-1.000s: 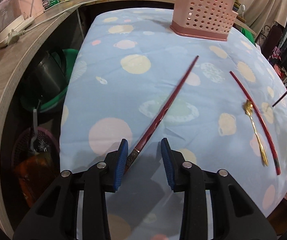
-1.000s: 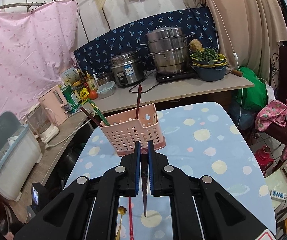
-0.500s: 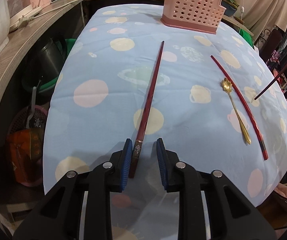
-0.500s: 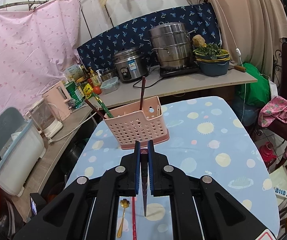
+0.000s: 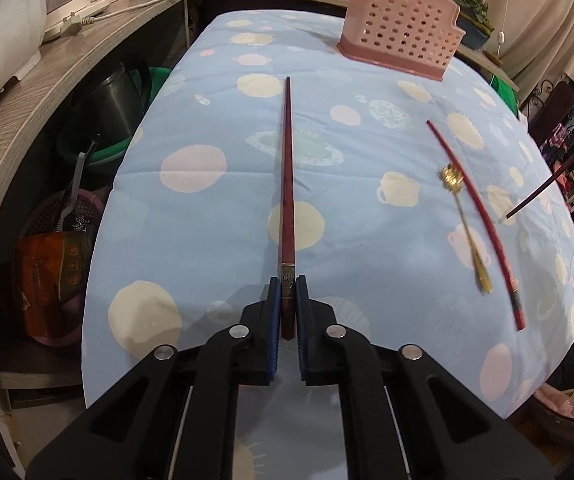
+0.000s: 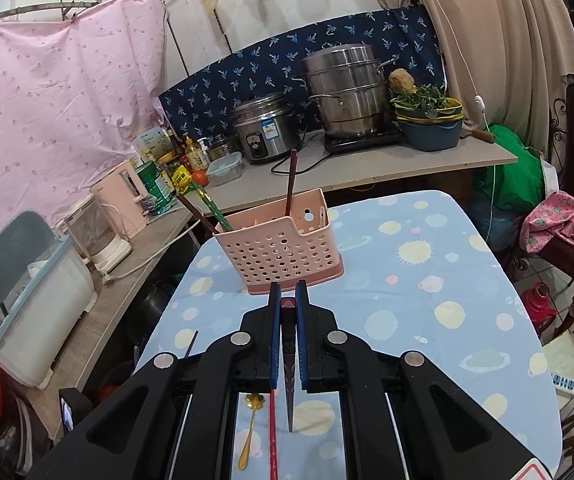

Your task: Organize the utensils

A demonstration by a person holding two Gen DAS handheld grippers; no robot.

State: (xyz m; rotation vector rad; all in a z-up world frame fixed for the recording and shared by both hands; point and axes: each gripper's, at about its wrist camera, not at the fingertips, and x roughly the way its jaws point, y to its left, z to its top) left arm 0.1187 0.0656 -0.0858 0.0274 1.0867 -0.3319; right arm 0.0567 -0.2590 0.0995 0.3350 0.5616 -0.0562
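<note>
The desk (image 5: pixel 191 216) is covered with a light-blue cloth printed with pale circles; a wooden counter (image 6: pixel 407 168) crowded with pots and appliances runs behind it and along its left side. At the far end of the desk stands the pink perforated utensil holder (image 5: pixel 399 40), upright, with a dark chopstick and two other sticks already poking out of it in the right wrist view. Left gripper (image 5: pixel 288 292): angled down at the near end of the desk, its jaws closing on the decorated butt of a dark red chopstick (image 5: pixel 287 168) — the blue pads sit against both sides of it. That chopstick lies flat on the cloth, tip pointing toward the holder. Right gripper (image 6: pixel 288 300): held above the desk facing the holder, jaws pressed together on a second dark chopstick (image 6: pixel 289 400), whose tip hangs down below the jaws; the same tip shows at the right edge of the left wrist view. To the right on the cloth lie a bright red chopstick (image 5: pixel 475 220) and a gold spoon (image 5: pixel 465 224) just beside it — whether they touch cannot be told.
</note>
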